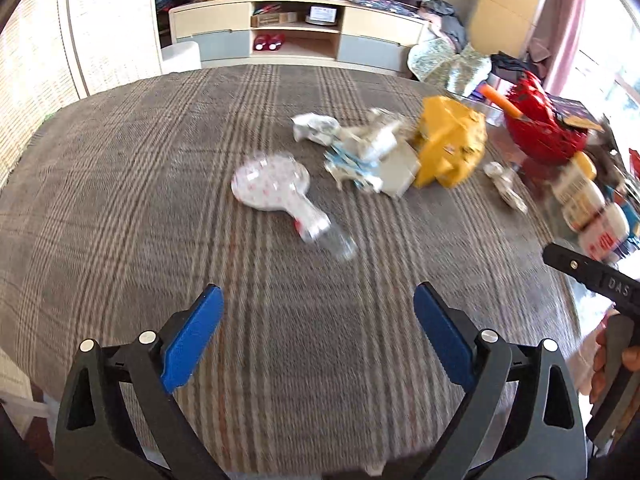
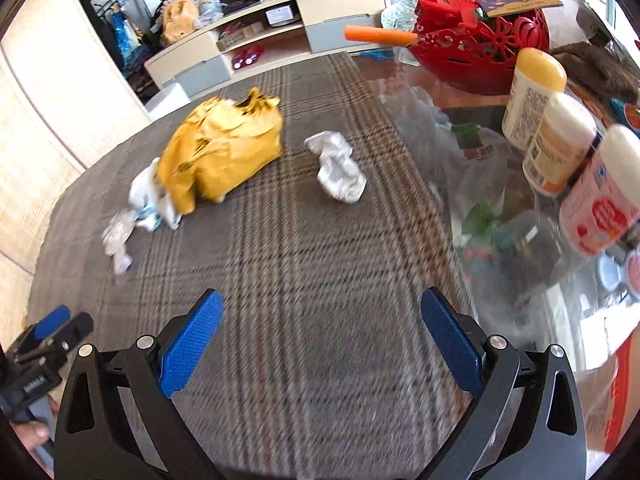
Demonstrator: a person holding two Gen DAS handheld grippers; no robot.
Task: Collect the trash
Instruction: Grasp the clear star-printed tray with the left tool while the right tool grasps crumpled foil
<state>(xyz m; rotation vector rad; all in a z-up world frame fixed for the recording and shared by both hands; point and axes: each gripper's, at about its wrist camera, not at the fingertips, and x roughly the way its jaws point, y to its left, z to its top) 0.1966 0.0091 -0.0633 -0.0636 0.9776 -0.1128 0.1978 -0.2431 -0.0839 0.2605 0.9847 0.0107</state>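
Trash lies on a plaid tablecloth point(image 1: 160, 184). A crumpled yellow bag point(image 1: 450, 144) sits mid-table, also in the right wrist view point(image 2: 224, 148). Left of it are a crumpled white and blue wrapper pile point(image 1: 368, 152), a white paper wad point(image 1: 314, 128) and a dotted clear plastic wrapper point(image 1: 276, 192). A small crumpled white wad point(image 2: 340, 168) lies right of the bag. My left gripper point(image 1: 318, 320) is open and empty above the near cloth. My right gripper point(image 2: 320, 324) is open and empty, short of the white wad.
A red openwork basket point(image 2: 480, 40) with an orange stick point(image 2: 378, 35) stands at the right. Three white bottles point(image 2: 560, 148) stand on the glass tabletop point(image 2: 480, 184) beside clear plastic film. A TV cabinet point(image 1: 296, 32) is behind the table.
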